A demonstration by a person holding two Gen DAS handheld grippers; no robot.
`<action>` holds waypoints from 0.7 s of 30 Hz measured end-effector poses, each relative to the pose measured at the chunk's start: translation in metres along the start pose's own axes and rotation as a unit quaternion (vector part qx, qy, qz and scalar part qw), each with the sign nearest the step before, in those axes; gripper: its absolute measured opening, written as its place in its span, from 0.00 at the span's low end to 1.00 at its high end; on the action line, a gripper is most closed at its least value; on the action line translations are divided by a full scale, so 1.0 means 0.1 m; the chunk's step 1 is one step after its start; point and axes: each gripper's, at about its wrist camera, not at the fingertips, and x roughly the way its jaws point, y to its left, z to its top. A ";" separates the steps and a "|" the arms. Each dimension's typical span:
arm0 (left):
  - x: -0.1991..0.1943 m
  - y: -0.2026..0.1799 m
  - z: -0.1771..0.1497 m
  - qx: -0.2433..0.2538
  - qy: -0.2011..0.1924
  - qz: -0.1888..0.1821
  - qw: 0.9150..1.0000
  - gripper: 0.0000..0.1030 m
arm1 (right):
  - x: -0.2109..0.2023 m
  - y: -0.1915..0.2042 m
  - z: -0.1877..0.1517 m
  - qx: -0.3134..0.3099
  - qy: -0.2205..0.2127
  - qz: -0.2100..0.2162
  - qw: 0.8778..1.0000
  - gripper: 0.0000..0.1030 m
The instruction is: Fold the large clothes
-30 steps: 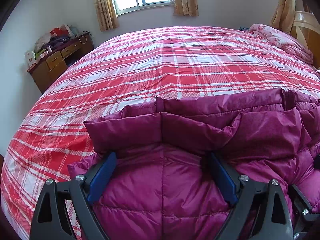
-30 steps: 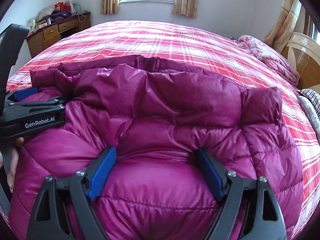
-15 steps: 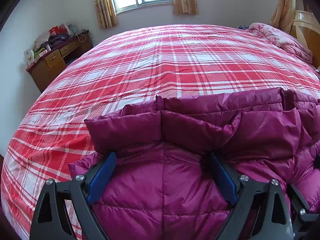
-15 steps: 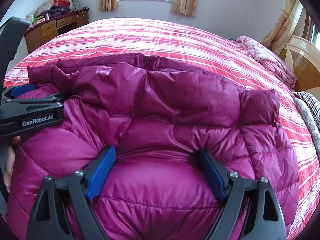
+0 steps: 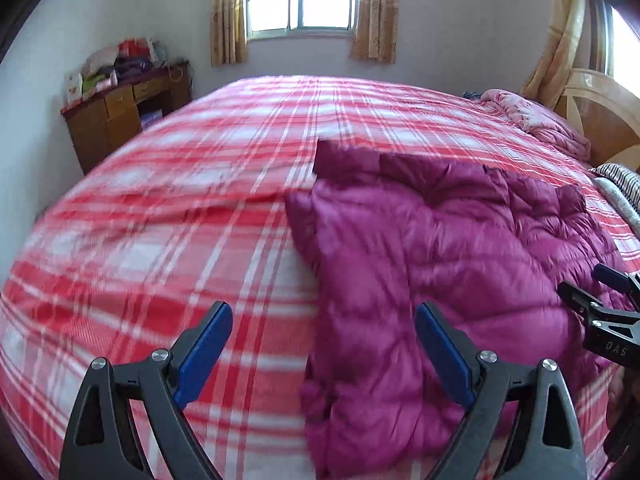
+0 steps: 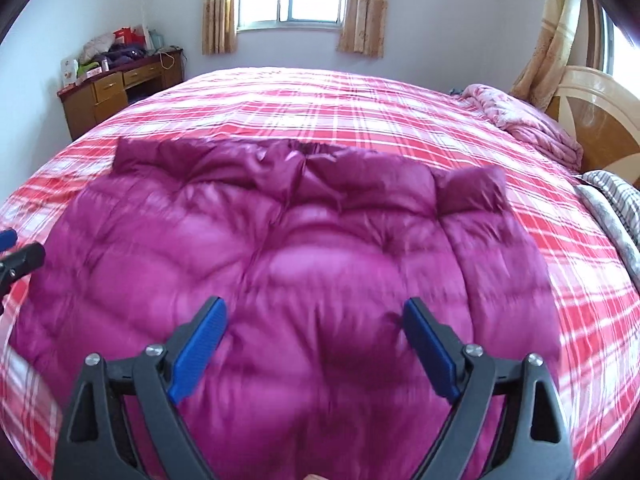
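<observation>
Red plaid bedspread everywhere; we saw a pink quilt bunched by the headboard and a cluttered dresser. Magenta puffer coat lay flat on the bed. Both tongs angled downward: left tongs wide and empty, right tongs opening above the coat.

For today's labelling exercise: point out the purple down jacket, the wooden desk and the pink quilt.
purple down jacket (image 6: 320, 248), right wrist view, quilted middle.
wooden desk (image 6: 108, 98), right wrist view, drawer front.
pink quilt (image 6: 520, 120), right wrist view, bunched middle.

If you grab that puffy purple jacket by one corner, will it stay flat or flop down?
The jacket would probably flop: it lies soft and wrinkled on the bed. Its puffy quilted padding suggests it is light for its size. The shiny fabric may be slippery in a gripper.
</observation>
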 end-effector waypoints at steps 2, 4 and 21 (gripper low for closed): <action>-0.02 0.06 -0.15 -0.028 0.012 -0.027 0.999 0.90 | -0.11 -0.03 -0.12 0.012 -0.003 0.006 1.000 0.89; -0.02 0.09 -0.25 -0.050 0.016 -0.043 0.998 0.90 | -0.19 -0.07 -0.20 0.027 -0.007 0.009 1.000 0.89; 0.07 -0.02 -0.48 -0.075 0.007 -0.130 0.989 0.22 | 0.12 0.16 -0.40 -0.022 0.031 -0.020 0.999 0.98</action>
